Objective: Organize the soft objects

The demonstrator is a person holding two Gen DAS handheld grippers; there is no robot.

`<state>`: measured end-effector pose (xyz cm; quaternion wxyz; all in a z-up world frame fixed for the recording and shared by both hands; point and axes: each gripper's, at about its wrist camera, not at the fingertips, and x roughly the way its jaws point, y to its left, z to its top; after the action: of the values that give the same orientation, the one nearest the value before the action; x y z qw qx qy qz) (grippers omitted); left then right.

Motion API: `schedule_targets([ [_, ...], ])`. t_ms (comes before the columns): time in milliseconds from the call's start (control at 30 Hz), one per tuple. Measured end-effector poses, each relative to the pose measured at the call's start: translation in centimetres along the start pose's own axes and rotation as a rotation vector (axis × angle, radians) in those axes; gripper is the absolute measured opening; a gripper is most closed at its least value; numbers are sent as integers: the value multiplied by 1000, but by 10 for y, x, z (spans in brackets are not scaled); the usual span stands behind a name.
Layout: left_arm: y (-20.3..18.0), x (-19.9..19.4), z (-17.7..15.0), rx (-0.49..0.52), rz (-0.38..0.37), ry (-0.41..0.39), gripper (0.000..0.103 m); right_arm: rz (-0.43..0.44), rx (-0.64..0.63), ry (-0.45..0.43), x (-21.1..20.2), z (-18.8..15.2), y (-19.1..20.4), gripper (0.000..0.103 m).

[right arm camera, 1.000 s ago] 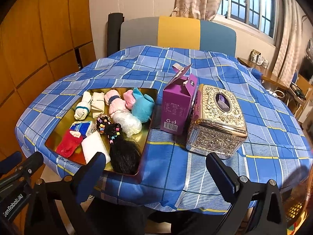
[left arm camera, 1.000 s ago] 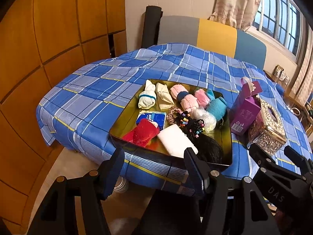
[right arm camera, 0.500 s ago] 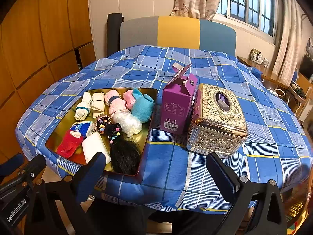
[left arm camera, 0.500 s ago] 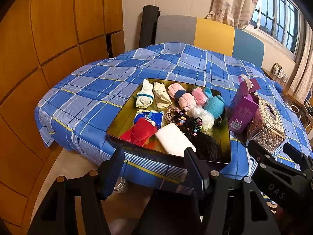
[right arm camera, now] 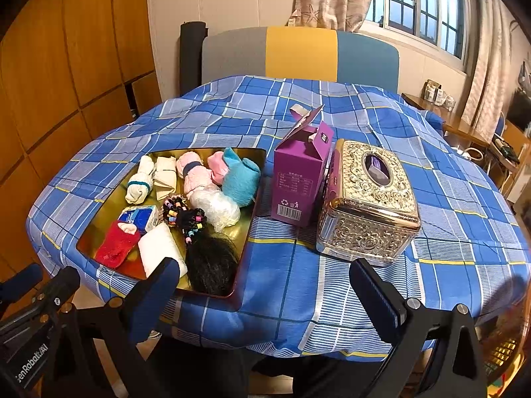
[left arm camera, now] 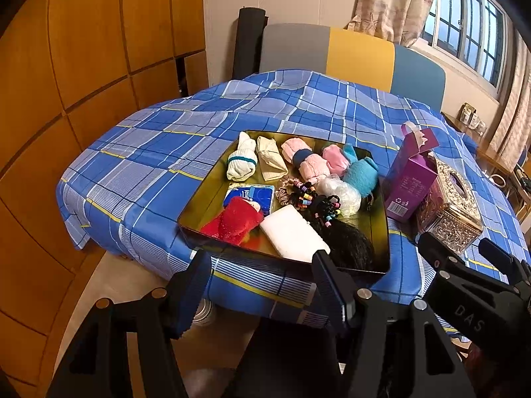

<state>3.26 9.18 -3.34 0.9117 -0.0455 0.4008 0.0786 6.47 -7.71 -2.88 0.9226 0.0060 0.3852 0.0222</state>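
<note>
In the left wrist view, the left gripper (left arm camera: pixel 260 267) stands wide and empty just before the tray (left arm camera: pixel 381 232). The red sock (left arm camera: pixel 237 220) lies at 12 o'clock of it, soft and light; I would pinch its thick middle.

In the right wrist view, the right gripper (right arm camera: pixel 265 277) is also wide, holding nothing. The tray sits at 10 o'clock, the purple box (right arm camera: pixel 300 180) at 12.

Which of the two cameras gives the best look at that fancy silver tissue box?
The right wrist view. There the silver tissue box sits whole near the middle, with its embossed lid and oval opening plainly visible. In the left wrist view the box lies far to the right, partly hidden behind the purple carton and the right gripper.
</note>
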Motion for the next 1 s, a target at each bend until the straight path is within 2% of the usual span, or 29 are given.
schedule_targets([
  [1000,-5,-6,-1,22,18,-38,64,-3,4,12,4,-1,1,103],
])
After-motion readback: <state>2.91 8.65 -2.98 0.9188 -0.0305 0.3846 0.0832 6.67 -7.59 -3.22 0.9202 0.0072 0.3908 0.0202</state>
